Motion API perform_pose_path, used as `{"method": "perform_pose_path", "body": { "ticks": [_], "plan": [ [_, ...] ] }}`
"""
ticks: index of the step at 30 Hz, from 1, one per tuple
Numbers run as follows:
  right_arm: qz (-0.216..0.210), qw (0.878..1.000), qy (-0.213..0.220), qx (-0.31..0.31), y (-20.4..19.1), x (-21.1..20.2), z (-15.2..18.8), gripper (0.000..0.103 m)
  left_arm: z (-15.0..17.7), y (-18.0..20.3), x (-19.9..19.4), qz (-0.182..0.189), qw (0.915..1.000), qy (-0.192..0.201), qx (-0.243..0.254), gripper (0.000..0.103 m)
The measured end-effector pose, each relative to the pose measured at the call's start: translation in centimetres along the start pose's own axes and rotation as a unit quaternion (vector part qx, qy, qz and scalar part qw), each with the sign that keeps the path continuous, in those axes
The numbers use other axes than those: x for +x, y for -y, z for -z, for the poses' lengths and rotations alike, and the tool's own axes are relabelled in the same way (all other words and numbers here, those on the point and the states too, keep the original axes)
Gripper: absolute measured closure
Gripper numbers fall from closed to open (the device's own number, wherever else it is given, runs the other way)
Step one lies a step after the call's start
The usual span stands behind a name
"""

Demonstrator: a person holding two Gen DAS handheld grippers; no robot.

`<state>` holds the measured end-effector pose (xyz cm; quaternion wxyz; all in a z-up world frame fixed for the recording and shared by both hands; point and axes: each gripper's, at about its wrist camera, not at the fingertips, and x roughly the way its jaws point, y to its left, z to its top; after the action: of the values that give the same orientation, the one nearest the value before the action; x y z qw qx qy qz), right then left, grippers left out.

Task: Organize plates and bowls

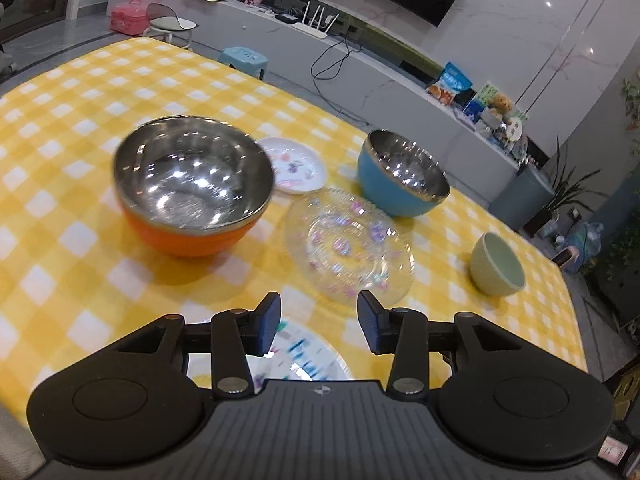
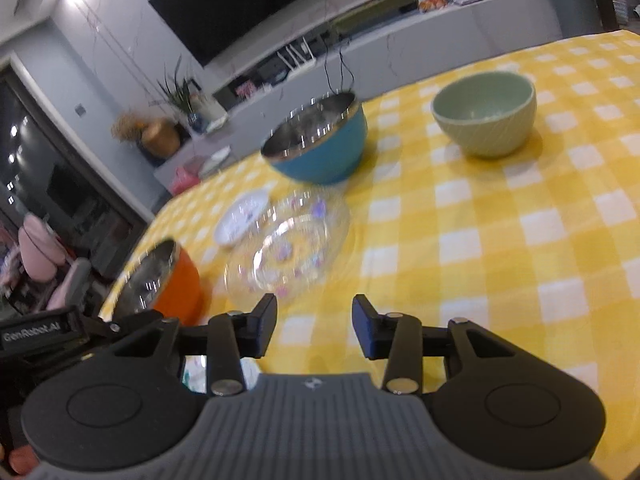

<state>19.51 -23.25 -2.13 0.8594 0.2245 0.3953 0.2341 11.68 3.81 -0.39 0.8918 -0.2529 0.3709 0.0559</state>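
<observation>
On the yellow checked tablecloth [image 1: 72,128] the orange bowl [image 1: 192,200] sat furthest left in the left wrist view, steel-lined and upright, with a small white patterned plate [image 1: 296,166] just behind its right side. The clear glass plate [image 1: 348,244] lay in the middle, the blue bowl [image 1: 400,176] stood just beyond it and tilted a little in the picture, and the pale green bowl [image 1: 498,266] stood well apart at the right. A further patterned plate [image 1: 304,356] showed directly beneath the left gripper [image 1: 319,326], partly hidden by its body. The step in hand looked like a move on to the next piece, most likely the glass plate ahead. To do that well, each tool would need to come in low at the rim from opposite sides, since a flat, slippery plate gives little edge to catch; lifting it level would keep it from sliding out. The left gripper's jaws stood spread with nothing between the pads and touched nothing. The right gripper [image 2: 314,326] likewise had its jaws parted and empty, hanging over bare cloth just short of the glass plate's near edge.
</observation>
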Motion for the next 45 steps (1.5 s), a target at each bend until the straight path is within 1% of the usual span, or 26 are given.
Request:
{"method": "perform_pose_path", "body": {
  "ticks": [2,4,6,11,14,18,20,23,25,27,28,29,30,31,32,35,40,42,45],
  "plan": [
    [-0.007,1.000,0.008,0.009,0.3,0.5,-0.4,0.061,-0.3,-0.1,0.8,0.010,0.9998,0.003,-0.018,0.053],
    [-0.016,1.000,0.010,0.017,0.7,1.0,-0.9,0.061,-0.5,-0.1,1.8,0.009,0.9997,0.003,-0.024,0.053],
    [-0.019,1.000,0.009,0.024,1.0,1.6,-1.3,0.061,-0.8,0.2,2.8,-0.001,0.9998,0.003,-0.019,0.053],
    [-0.009,1.000,0.006,0.028,1.5,3.2,-2.2,0.062,-1.4,0.5,4.8,-0.028,0.9995,0.014,-0.003,0.053],
    [-0.010,0.999,-0.001,0.046,2.0,4.3,-2.7,0.064,-1.7,0.0,5.6,-0.041,0.9989,0.016,-0.012,0.053],
    [-0.015,0.998,-0.012,0.068,2.5,5.7,-2.9,0.071,-1.6,-0.6,6.8,-0.066,0.9976,0.022,0.001,0.053],
    [-0.015,0.997,-0.017,0.074,2.5,6.2,-2.9,0.071,-1.5,-1.0,7.3,-0.071,0.9973,0.017,-0.001,0.057],
    [-0.013,0.997,-0.019,0.075,2.4,7.0,-3.1,0.072,-1.4,-1.6,8.0,-0.066,0.9977,0.009,-0.008,0.062],
    [-0.008,0.997,-0.022,0.076,2.4,7.4,-3.0,0.079,-1.3,-1.9,8.1,-0.063,0.9979,0.012,-0.010,0.066],
    [-0.013,0.996,-0.027,0.084,2.6,7.7,-2.9,0.086,-1.4,-2.1,8.2,-0.054,0.9984,0.011,-0.005,0.072],
    [-0.016,0.996,-0.030,0.087,2.6,7.8,-2.9,0.088,-1.5,-2.1,8.3,-0.048,0.9988,0.012,-0.003,0.079],
    [-0.017,0.995,-0.031,0.089,2.7,7.8,-2.8,0.092,-1.5,-2.1,8.2,-0.043,0.9990,0.012,0.000,0.084],
    [-0.016,0.995,-0.029,0.090,2.7,7.8,-2.8,0.094,-1.5,-1.9,8.2,-0.043,0.9990,0.013,0.006,0.086],
    [-0.015,0.995,-0.028,0.091,2.8,7.8,-2.7,0.095,-1.4,-1.7,8.1,-0.042,0.9989,0.016,0.014,0.092],
    [-0.015,0.995,-0.027,0.091,2.8,7.6,-2.7,0.096,-1.4,-1.4,8.2,-0.041,0.9988,0.017,0.022,0.094],
    [-0.013,0.995,-0.027,0.096,2.8,7.5,-2.7,0.097,-1.3,-1.0,8.3,-0.044,0.9983,0.018,0.034,0.094],
    [0.017,0.993,-0.033,0.113,2.9,6.4,-2.7,0.098,-1.3,-1.3,8.1,-0.011,0.9998,-0.006,0.016,0.096],
    [0.030,0.992,-0.037,0.120,3.1,5.7,-2.6,0.098,-1.1,-0.9,8.0,-0.003,0.9996,-0.015,0.024,0.096],
    [0.047,0.991,-0.029,0.120,3.3,4.9,-2.4,0.098,-0.8,-0.3,8.0,0.007,0.9990,-0.025,0.037,0.095]
  ]
}}
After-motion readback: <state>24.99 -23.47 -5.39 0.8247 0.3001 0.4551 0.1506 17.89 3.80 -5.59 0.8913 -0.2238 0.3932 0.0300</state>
